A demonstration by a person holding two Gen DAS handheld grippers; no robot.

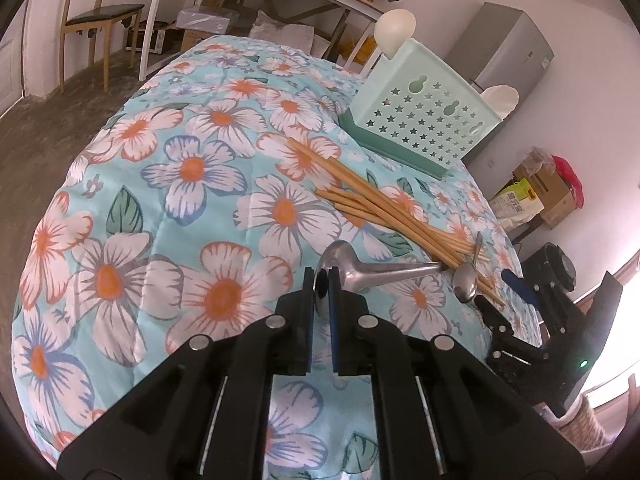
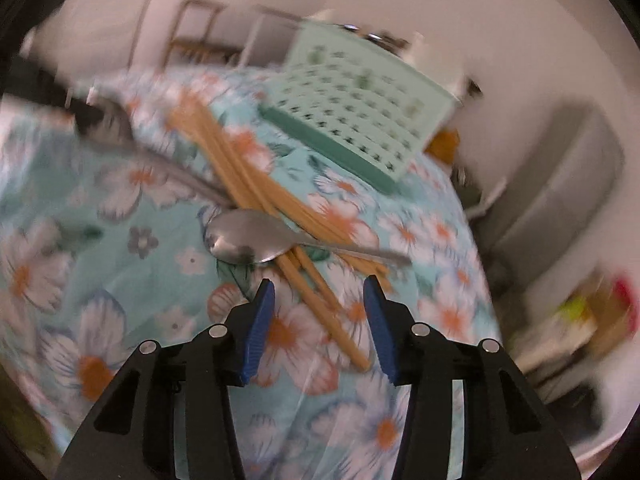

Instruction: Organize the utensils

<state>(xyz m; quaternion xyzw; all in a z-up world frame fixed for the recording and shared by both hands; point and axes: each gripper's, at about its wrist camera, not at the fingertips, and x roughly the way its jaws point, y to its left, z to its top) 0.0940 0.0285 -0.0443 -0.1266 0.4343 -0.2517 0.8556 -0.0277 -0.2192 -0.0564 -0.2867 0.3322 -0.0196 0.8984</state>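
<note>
My left gripper (image 1: 321, 276) is shut on the bowl of a large metal spoon (image 1: 384, 270), whose handle runs right under a pile of several wooden chopsticks (image 1: 384, 206). A smaller metal spoon (image 1: 466, 280) lies at the pile's near end. In the right wrist view, my right gripper (image 2: 320, 292) is open just short of the small spoon (image 2: 248, 240) and the chopsticks (image 2: 256, 184); the large spoon (image 2: 160, 160) lies to the left. A mint green perforated utensil holder (image 1: 424, 120) stands behind; it also shows in the right wrist view (image 2: 360, 104).
Everything lies on a table with a floral blue cloth (image 1: 200, 184). My right gripper (image 1: 516, 304) shows at the right edge of the left wrist view. A chair (image 1: 92, 16), a white desk (image 1: 256, 4) and a grey cabinet (image 1: 508, 48) stand behind.
</note>
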